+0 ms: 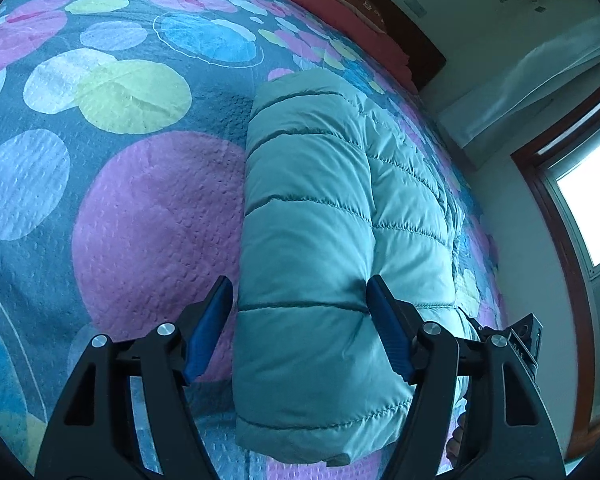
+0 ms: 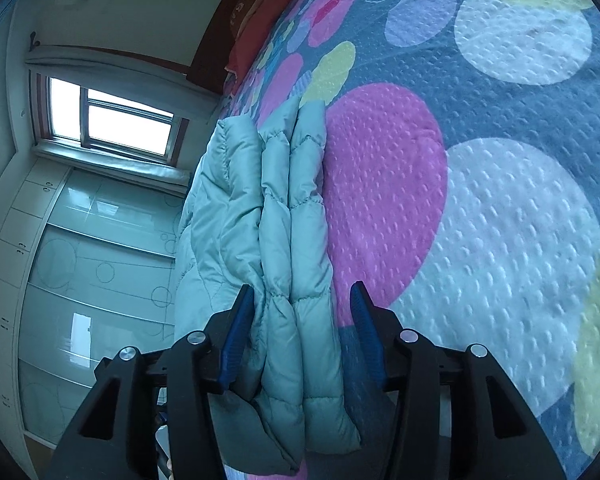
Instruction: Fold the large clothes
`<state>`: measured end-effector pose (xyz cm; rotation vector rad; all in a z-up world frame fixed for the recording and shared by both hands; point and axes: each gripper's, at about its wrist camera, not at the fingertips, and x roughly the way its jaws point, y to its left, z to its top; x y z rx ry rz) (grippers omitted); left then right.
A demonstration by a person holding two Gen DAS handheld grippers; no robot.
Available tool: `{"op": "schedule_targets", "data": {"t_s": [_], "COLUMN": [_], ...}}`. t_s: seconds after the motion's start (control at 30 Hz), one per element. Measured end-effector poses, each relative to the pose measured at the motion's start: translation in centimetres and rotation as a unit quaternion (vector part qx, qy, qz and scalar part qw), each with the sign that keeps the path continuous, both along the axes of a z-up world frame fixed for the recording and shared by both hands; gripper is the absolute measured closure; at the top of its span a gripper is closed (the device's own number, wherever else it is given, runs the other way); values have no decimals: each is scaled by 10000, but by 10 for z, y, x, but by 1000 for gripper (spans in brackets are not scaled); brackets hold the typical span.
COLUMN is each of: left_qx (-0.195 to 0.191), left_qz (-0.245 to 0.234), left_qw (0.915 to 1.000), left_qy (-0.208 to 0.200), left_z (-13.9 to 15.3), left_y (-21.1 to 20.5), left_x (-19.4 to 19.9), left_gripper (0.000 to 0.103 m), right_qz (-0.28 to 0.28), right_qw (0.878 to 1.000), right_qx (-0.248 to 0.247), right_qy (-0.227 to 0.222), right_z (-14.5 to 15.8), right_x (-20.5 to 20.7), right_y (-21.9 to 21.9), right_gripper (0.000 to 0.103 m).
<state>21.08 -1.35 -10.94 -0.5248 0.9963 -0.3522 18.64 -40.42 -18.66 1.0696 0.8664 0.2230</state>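
Observation:
A light teal quilted puffer jacket (image 1: 312, 216) lies folded into a thick bundle on the bed. In the left wrist view my left gripper (image 1: 300, 292) is open, its blue pads standing on either side of the bundle's near end. In the right wrist view the jacket (image 2: 284, 216) shows as stacked folded layers seen edge-on. My right gripper (image 2: 302, 304) is open too, its jaws straddling the near edge of the layers. The left pad touches the fabric; the right pad stands apart from it.
The bed cover (image 1: 140, 220) is blue-grey with big pink, yellow and white circles. Red pillows (image 1: 340, 12) lie at the headboard. A window (image 2: 112, 120) and glass-fronted wardrobe (image 2: 92, 280) stand beside the bed.

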Motion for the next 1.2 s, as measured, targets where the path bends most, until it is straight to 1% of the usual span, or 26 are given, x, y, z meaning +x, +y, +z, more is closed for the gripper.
{"op": "schedule_targets", "data": {"t_s": [0.1,0.17,0.33,0.5,0.6,0.7,0.83,0.9,0.93,1.0,1.03,1.13,1.17,1.2], "left_qx": [122,195,397,850,1155,1449,1906,2137,2262,2438,2522,2736,2766,2779], "left_qz": [7,38,72,55,44,80,147,191,227,283,308,398,415,420], "left_qw": [9999,9998,9991,9958,9923,9880,9789,9732,9696,9637,9606,9523,9506,9493], "left_qy": [-36,-40,-115,-333,-438,-533,-717,-828,-906,-1048,-1123,-1294,-1346,-1407], "left_z": [4,5,8,15,17,20,31,38,43,52,57,71,76,80], "left_y": [-1,1,5,5,5,5,2,0,0,-1,-2,-5,-7,-7], "left_x": [-9,-15,-33,-56,-71,-84,-99,-106,-111,-120,-125,-137,-141,-145], "left_gripper": [33,29,29,29,29,29,28,25,23,22,21,14,13,13], "right_qz": [-13,-35,-38,-22,-72,-127,-168,-217,-238,-305,-315,-306,-308,-313], "right_qw": [10000,9999,9997,9972,9944,9891,9731,9637,9584,9456,9398,9229,9186,9148], "right_qx": [-48,-83,-214,-717,-1028,-1437,-2278,-2651,-2837,-3238,-3404,-3836,-3935,-4021], "right_qy": [21,59,133,217,230,286,297,239,206,105,35,-118,-176,-227], "right_z": [3,2,6,17,26,35,57,70,76,91,99,120,125,131], "right_x": [-7,-15,-35,-64,-80,-97,-116,-124,-128,-136,-138,-140,-142,-145], "right_y": [-1,-2,5,20,29,40,61,72,77,89,95,114,120,125], "right_gripper": [53,53,53,53,53,53,53,53,51,39,37,36,35,32]}}
